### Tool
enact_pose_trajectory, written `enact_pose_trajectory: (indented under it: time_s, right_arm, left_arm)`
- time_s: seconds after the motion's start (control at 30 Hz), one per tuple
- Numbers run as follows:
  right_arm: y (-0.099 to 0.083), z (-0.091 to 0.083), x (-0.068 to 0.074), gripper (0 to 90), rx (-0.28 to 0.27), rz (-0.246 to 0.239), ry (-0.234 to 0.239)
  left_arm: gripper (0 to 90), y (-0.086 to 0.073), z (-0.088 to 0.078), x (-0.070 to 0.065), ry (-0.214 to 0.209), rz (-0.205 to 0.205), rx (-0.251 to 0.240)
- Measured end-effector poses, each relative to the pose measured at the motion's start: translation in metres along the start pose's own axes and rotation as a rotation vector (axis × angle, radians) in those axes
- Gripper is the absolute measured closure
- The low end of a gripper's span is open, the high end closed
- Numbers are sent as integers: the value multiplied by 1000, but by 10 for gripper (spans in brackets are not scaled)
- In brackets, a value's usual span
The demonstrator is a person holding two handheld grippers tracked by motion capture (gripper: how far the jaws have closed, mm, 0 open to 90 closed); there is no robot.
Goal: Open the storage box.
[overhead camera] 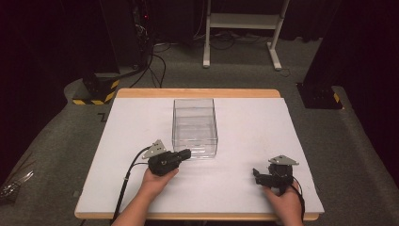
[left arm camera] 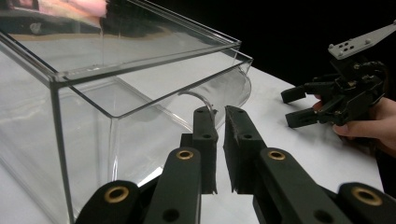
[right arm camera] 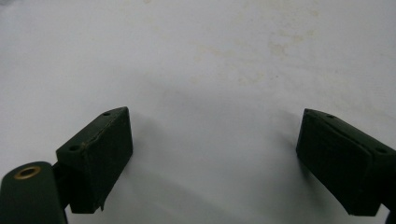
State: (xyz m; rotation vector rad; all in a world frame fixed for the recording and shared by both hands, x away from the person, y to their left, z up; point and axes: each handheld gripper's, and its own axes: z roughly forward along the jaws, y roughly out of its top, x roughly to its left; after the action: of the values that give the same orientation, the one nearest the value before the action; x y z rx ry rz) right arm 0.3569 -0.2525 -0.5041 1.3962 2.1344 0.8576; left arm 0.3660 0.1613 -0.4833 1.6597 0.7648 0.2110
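Note:
A clear plastic box (overhead camera: 195, 125) stands in the middle of the white tabletop (overhead camera: 254, 122). My left gripper (overhead camera: 186, 153) lies level at the box's near left corner, its tips right against the wall. In the left gripper view its jaws (left arm camera: 220, 112) stand almost together beside the box (left arm camera: 116, 70), with a thin slit and nothing between them. My right gripper (overhead camera: 256, 174) rests near the table's front right, held by a hand, pointing left. Its jaws stand wide apart over bare white surface (right arm camera: 212, 126). It also appears in the left gripper view (left arm camera: 289, 109), with nothing between its jaws.
The table's wooden edge (overhead camera: 197, 92) runs along the back. On the grey floor beyond stand a white frame's legs (overhead camera: 240, 42), cables (overhead camera: 157, 61) and black stands with yellow-striped bases (overhead camera: 96, 92). A black cable (overhead camera: 127, 176) trails from my left gripper toward the front edge.

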Motion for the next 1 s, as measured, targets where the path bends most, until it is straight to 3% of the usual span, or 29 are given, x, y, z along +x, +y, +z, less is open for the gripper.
enact_pose_trajectory:
  time_s: [1.0]
  right_arm:
    - [0, 0, 0, 108, 3, 5, 6]
  left_arm:
    - [840, -17, -22, -35, -51, 18, 15]
